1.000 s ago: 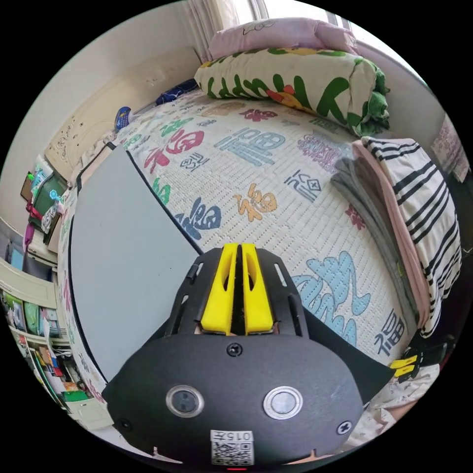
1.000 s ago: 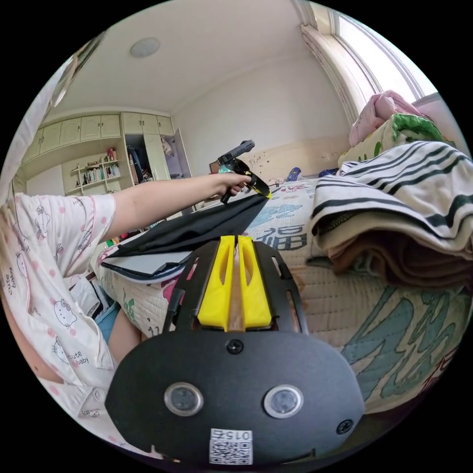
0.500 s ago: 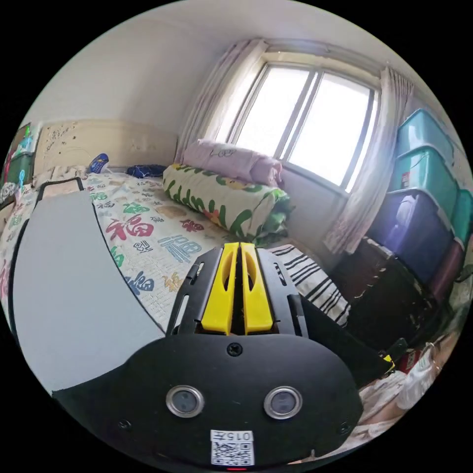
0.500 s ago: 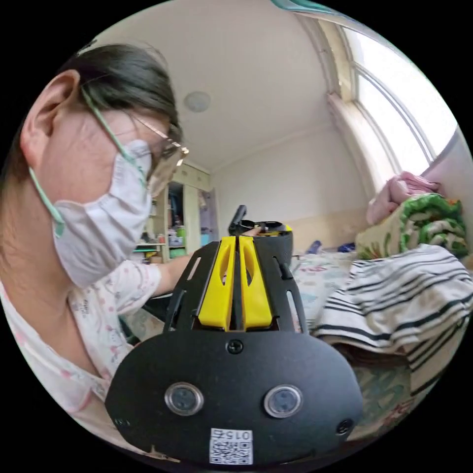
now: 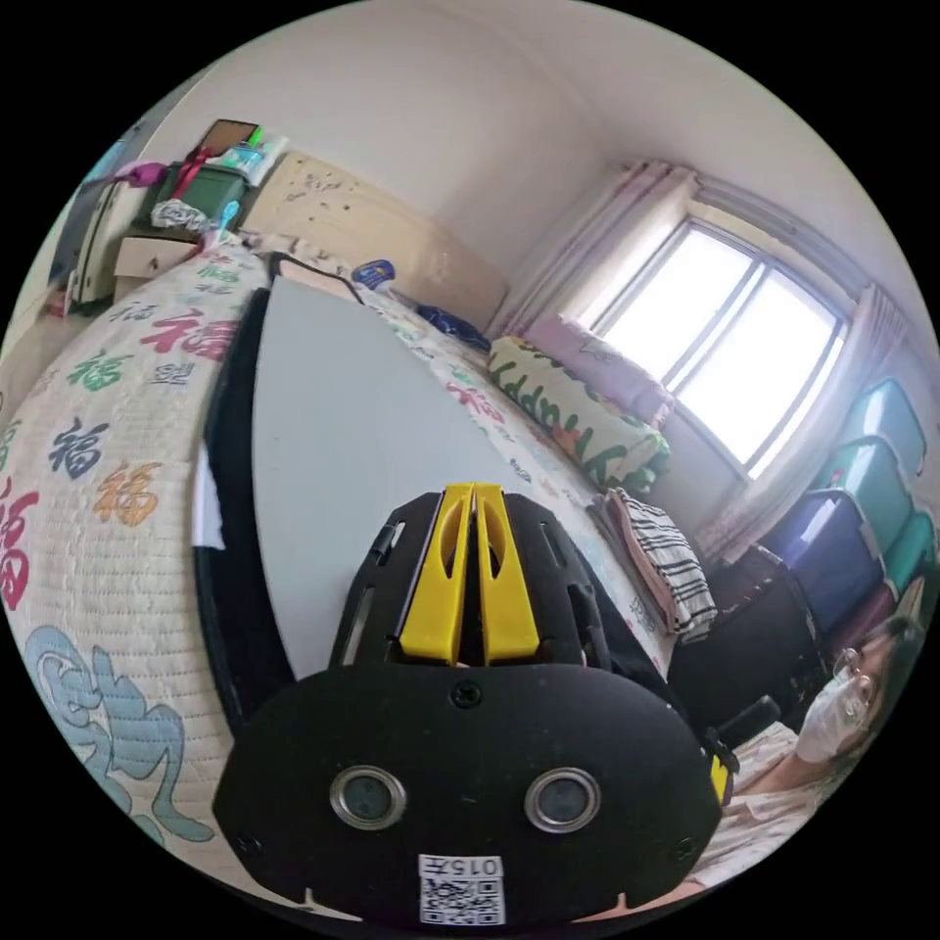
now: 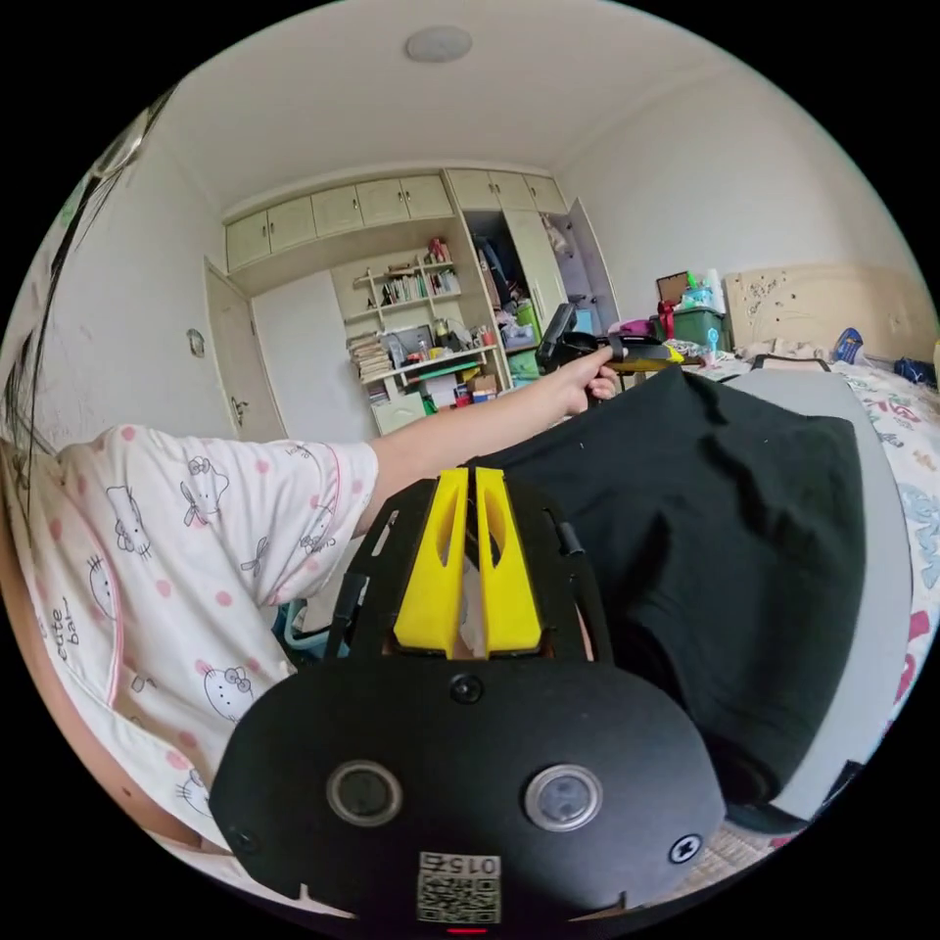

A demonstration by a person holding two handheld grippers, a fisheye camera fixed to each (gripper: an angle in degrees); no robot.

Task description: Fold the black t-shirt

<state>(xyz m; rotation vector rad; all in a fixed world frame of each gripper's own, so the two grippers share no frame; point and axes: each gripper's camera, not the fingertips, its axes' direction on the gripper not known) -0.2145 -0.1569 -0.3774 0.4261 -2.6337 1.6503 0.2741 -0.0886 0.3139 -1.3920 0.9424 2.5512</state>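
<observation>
The black t-shirt (image 6: 725,529) hangs spread between my two grippers, draped over a grey board (image 6: 881,587) on the bed. In the right gripper view, my right gripper (image 6: 468,480) has its yellow jaws shut at the shirt's near edge, and the cloth runs behind them. The left gripper (image 6: 641,360), in a person's outstretched hand (image 6: 578,382), is shut on the shirt's far corner. In the left gripper view, my left gripper (image 5: 473,494) is shut above the board (image 5: 362,421), with black cloth (image 5: 230,587) along the board's left edge.
The bed's printed quilt (image 5: 98,548) surrounds the board. A stack of folded clothes (image 5: 666,568) with a striped top lies past it, then a rolled green-patterned quilt (image 5: 578,411). Storage bins (image 5: 871,529) stand under the window. Shelves and wardrobes (image 6: 421,333) line the far wall.
Both views have swung round with the hands. The shirt, a narrow strip beside the board a second ago, now spreads wide over the board. Both grippers have stayed shut.
</observation>
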